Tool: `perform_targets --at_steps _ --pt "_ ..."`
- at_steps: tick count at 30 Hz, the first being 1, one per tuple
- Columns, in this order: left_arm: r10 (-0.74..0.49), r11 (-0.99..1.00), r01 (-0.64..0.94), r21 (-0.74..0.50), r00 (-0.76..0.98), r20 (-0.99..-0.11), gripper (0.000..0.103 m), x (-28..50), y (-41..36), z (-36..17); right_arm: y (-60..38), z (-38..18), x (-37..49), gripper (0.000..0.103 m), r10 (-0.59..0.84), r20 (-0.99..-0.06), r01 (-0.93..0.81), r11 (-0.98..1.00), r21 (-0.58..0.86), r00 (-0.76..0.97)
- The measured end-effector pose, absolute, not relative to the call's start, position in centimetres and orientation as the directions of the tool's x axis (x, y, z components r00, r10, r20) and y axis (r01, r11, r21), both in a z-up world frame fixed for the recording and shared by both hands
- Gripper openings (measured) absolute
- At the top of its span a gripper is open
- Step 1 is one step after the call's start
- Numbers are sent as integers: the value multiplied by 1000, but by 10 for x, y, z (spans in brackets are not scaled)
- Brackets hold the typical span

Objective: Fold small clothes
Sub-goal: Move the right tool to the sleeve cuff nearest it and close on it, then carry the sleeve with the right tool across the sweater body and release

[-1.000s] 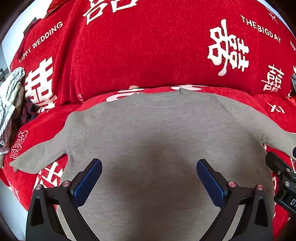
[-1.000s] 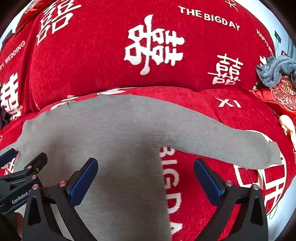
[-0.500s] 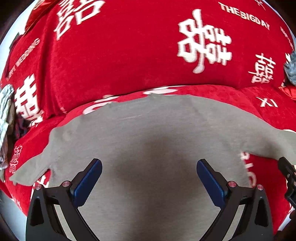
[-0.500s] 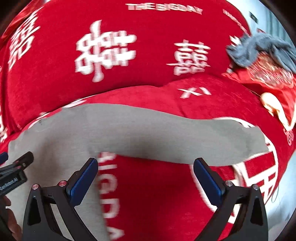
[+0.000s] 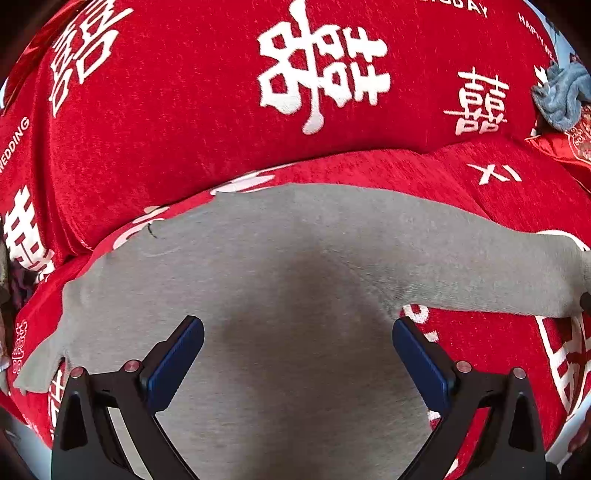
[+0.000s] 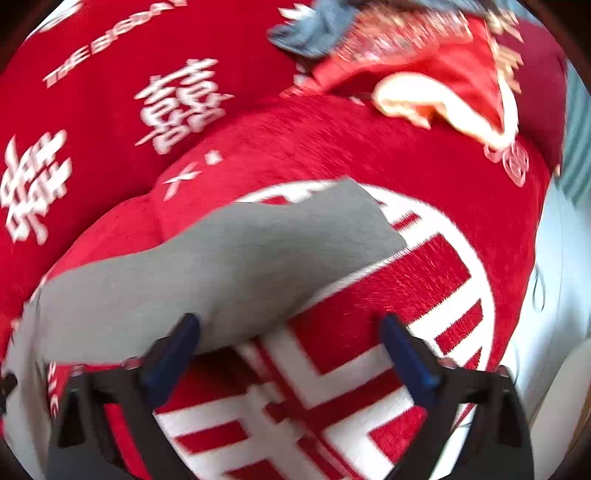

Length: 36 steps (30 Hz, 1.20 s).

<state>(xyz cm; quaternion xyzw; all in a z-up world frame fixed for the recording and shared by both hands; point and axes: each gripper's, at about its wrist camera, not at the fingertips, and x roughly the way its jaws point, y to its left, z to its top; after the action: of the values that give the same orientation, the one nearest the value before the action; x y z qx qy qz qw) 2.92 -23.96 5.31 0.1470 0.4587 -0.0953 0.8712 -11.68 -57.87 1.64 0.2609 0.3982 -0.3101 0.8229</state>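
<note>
Matt grey knit top (image 5: 295,266) on fuzzy red chenille-like sofa cover (image 5: 184,110) w/ white print.

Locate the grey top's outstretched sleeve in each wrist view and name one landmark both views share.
Left wrist: the sleeve runs to the right edge, above the right tong.
Right wrist: the sleeve crosses the centre, its cuff pointing upper right.
Shared landmark: the blue-grey cloth near the top.

I read this as a home living room: a sofa under a red wedding cover (image 5: 184,155) printed with white double-happiness characters fills my view, a red embroidered cushion (image 6: 443,66) at its end, a crumpled blue-grey garment (image 5: 561,96) on it.
</note>
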Motion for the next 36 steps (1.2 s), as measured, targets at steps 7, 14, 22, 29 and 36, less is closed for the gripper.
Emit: perform_targets --at_steps 7,14,22,29,36 --pt "-17 946 281 163 545 -838 102 38 -239 47 -597 17 -76 9 -334 -779 657 743 128 530" --pt "14 960 227 165 547 -837 102 62 -227 46 -611 37 -110 6 -248 -676 605 709 361 694" --pt "61 955 227 189 473 -879 102 91 -236 14 -600 56 -113 6 -278 -655 600 726 335 702" --pt "-16 967 227 112 495 -869 102 81 -216 37 -573 89 -113 6 -282 -618 557 770 311 734" --pt "-90 972 232 46 541 -836 102 61 -186 60 -528 127 -99 6 -262 -580 492 823 283 771"
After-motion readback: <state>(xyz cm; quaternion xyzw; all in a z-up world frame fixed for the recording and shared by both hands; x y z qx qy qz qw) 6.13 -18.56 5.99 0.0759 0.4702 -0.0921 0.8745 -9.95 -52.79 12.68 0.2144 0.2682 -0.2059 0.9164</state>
